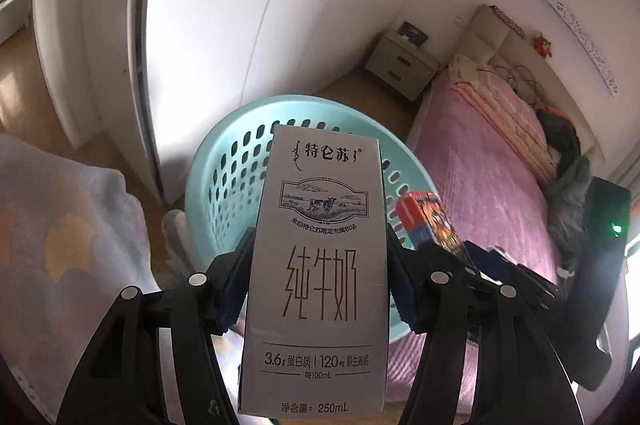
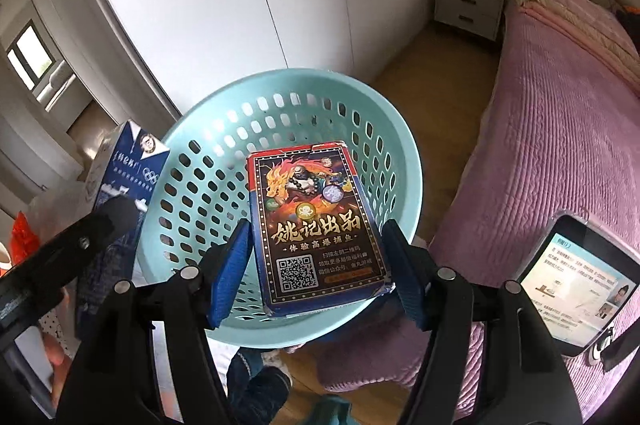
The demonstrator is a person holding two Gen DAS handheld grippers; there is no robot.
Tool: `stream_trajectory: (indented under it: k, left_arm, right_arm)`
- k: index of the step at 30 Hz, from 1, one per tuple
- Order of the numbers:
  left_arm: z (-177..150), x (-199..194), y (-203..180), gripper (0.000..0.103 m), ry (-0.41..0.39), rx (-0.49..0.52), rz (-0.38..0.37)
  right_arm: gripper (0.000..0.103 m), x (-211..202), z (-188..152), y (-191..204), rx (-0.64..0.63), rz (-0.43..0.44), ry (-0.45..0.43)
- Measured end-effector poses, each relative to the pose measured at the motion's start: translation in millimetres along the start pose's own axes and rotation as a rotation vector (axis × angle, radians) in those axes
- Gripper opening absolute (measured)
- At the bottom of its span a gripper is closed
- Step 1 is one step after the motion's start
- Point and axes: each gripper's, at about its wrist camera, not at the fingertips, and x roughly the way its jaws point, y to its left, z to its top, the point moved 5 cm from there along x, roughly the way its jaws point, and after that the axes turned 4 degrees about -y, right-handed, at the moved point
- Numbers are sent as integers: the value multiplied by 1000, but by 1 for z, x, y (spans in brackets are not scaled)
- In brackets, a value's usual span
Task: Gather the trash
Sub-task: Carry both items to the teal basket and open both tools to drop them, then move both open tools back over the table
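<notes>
My left gripper (image 1: 318,281) is shut on a grey 250 mL milk carton (image 1: 320,265) and holds it upright above the near rim of a turquoise perforated basket (image 1: 228,177). My right gripper (image 2: 320,265) is shut on a dark playing-card box (image 2: 316,233) with a red edge, held over the same basket (image 2: 208,185). The card box also shows at the right of the left wrist view (image 1: 430,221). The milk carton shows at the left of the right wrist view (image 2: 120,193). The basket's inside looks empty where visible.
The basket rests at the corner of a bed with a pink cover (image 2: 560,145). White wardrobe doors (image 2: 240,5) stand behind it. A grey nightstand (image 2: 468,7) is in the far corner. A pale patterned blanket (image 1: 60,245) lies at left. A phone is mounted on the right gripper (image 2: 576,281).
</notes>
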Motion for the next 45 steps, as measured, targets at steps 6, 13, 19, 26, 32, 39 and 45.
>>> stream_trajectory:
  k: [6,13,19,26,32,39,45]
  left_arm:
    - [-1,-20,-4,68,-23,0,-10]
    - [-3,-65,2,68,-93,-3,-30]
    - [-8,-121,3,68,-183,12,-10]
    - [-24,-200,23,68,-297,-5,49]
    - [-54,-281,65,68,-408,-71,154]
    - [-97,-356,133,68,-465,-191,373]
    - [-144,-401,193,74,-464,-312,551]
  right_arm:
    - [65,-3,1,-4,18,-3,1]
    - [65,-30,5,5,7,29,-52]
    - [65,-64,4,35,-58,121,-147]
    - [65,-115,-7,98,-182,266,-284]
    - [65,-151,-32,162,-329,407,-359]
    - [65,-166,-73,230,-448,537,-344]
    - [65,-159,-119,285,-560,623,-261]
